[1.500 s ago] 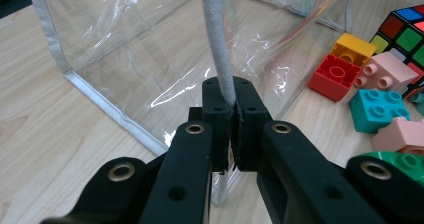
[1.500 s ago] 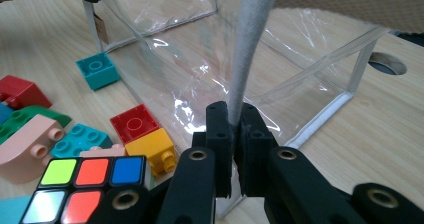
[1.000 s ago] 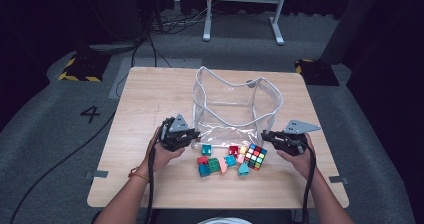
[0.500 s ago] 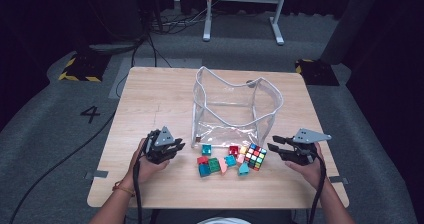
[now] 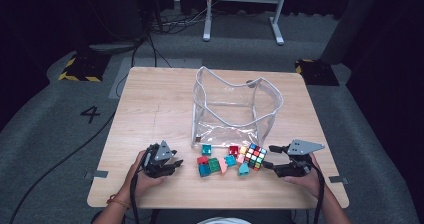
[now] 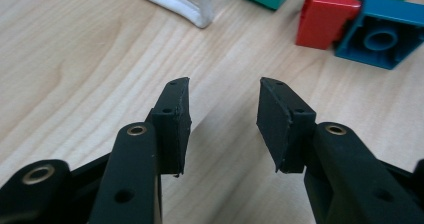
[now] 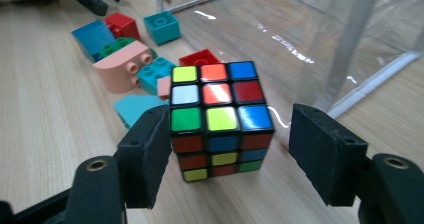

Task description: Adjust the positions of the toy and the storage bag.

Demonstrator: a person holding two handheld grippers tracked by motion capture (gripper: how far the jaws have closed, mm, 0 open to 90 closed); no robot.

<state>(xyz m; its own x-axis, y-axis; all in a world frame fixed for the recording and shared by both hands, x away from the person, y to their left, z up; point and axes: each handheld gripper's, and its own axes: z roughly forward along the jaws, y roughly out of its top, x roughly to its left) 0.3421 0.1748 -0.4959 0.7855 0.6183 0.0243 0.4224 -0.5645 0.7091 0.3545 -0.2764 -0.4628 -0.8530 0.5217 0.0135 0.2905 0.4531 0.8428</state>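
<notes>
In my right gripper view the puzzle cube point(image 7: 215, 116) sits between my right tongs point(image 7: 235, 154), just opening, pads apart from it. The high view (lower left) shows my left tongs point(image 5: 175, 165), opening too and empty, short of the blocks point(image 5: 214, 164).

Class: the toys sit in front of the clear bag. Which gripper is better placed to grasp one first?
Right gripper: its open jaws flank the puzzle cube. Left gripper faces bare table.

Both forearms come in from the near edge. The left tool point(image 5: 172, 164) and the right tool point(image 5: 267, 156) point inward, jaws apart, having just been opening.
</notes>
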